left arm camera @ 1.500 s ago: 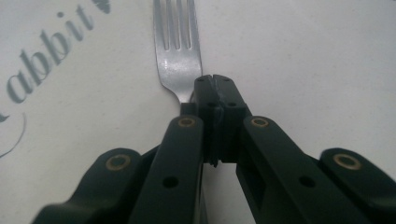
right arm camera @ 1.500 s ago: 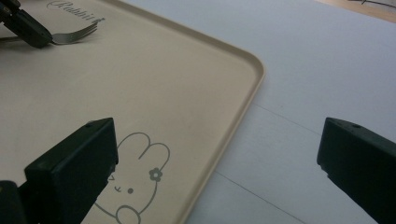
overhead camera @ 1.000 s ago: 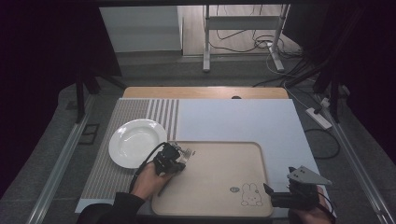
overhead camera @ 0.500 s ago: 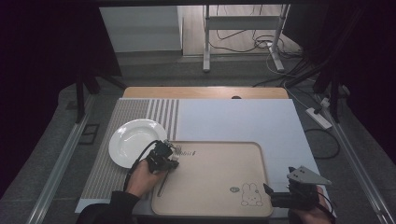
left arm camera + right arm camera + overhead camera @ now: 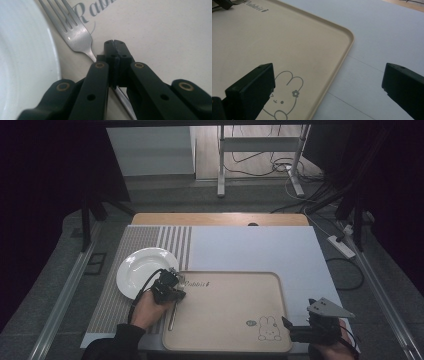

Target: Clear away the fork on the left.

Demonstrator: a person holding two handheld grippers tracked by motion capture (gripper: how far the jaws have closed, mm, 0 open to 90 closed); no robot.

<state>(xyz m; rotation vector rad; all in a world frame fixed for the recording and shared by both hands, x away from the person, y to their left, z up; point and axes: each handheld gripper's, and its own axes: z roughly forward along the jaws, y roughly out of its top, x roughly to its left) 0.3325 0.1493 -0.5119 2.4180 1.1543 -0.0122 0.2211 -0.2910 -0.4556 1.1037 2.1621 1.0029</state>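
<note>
Steel fork [image 5: 75,35] between closed jaws, right jaws wide

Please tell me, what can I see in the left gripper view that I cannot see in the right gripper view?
Left gripper view: a fork lying beside a white plate, with the left gripper shut on the fork's handle. Right gripper view: the right gripper with jaws wide apart, a rabbit drawing and the white table cover. Both: the beige tray with its printed lettering.
</note>
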